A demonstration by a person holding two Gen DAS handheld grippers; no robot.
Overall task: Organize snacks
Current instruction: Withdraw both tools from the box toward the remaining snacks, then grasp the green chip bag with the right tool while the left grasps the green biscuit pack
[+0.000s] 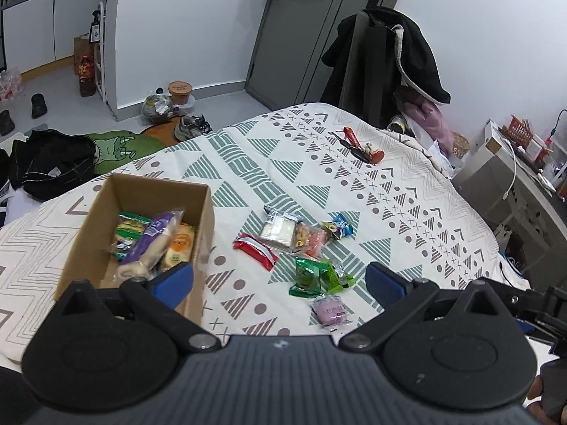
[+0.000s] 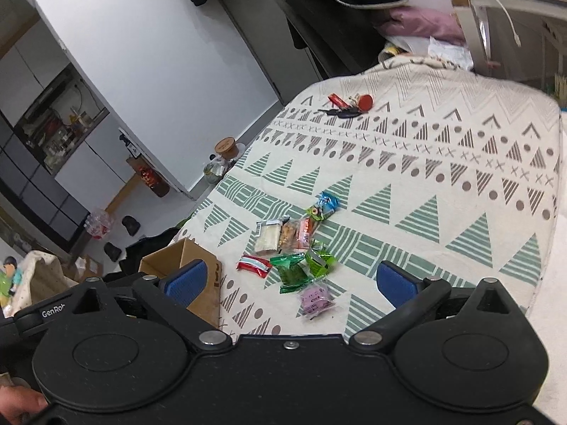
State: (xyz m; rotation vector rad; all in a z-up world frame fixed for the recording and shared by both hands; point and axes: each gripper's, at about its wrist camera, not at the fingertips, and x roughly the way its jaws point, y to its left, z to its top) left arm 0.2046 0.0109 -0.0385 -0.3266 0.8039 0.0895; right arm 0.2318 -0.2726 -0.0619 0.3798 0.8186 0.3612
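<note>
Both my jaws wide, empty: left gripper (image 1: 280, 276), right gripper (image 2: 290, 279). Cardboard box (image 1: 88, 219) part-filled; loose snack packets (image 1: 312, 248) beside it on the patterned cloth (image 1: 389, 194).

**Around the patterned table**

A tablecloth (image 1: 319, 163) printed with triangles and crosses covers the table. A bunch of keys with red tags (image 1: 361, 147) lies near its far edge. A black coat (image 1: 407, 53) hangs over a chair behind. On the floor sit a sneaker (image 1: 189, 127), a green cushion (image 1: 117, 148) and a brown-lidded tub (image 1: 180, 91).
</note>
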